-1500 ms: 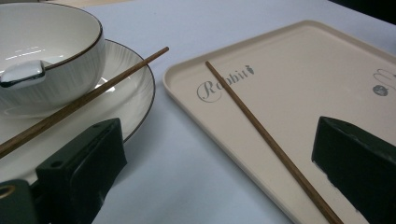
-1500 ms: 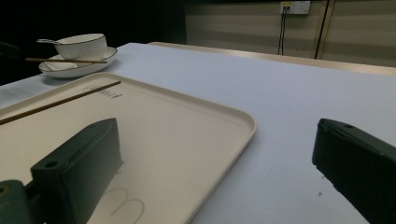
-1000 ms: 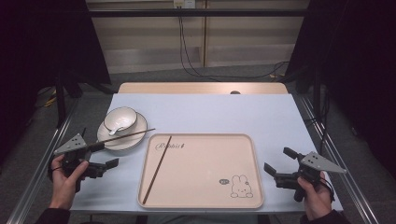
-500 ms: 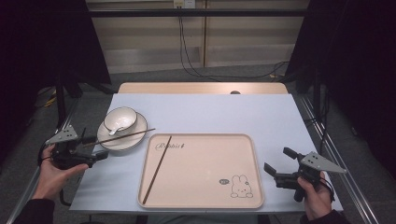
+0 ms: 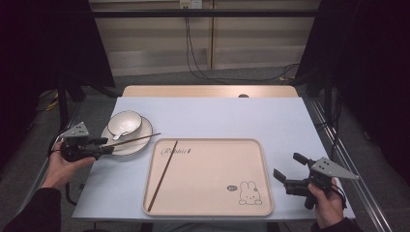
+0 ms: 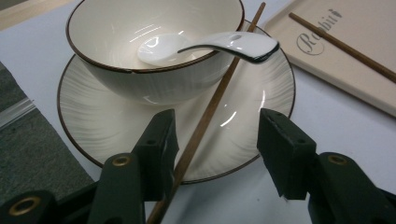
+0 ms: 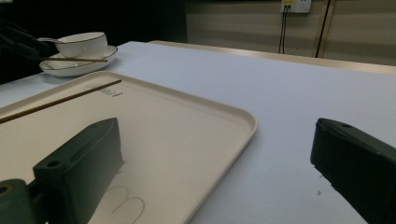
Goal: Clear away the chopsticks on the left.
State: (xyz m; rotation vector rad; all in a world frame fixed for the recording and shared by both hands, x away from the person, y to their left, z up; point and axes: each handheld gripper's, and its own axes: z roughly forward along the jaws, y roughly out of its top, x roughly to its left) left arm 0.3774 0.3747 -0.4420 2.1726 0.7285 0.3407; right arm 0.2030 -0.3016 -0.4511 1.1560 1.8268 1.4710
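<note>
Wooden brown chopstick lying across the white ribbed plate sits between the left gripper's closing, seemingly not yet pinching jaws, so centre it before squeezing, while the right gripper waits open at lower right.

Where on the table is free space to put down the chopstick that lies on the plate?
Free: most of the tray right of its chopstick, and the table behind the tray. Crowded: the plate corner, with bowl, spoon and left gripper.
</note>
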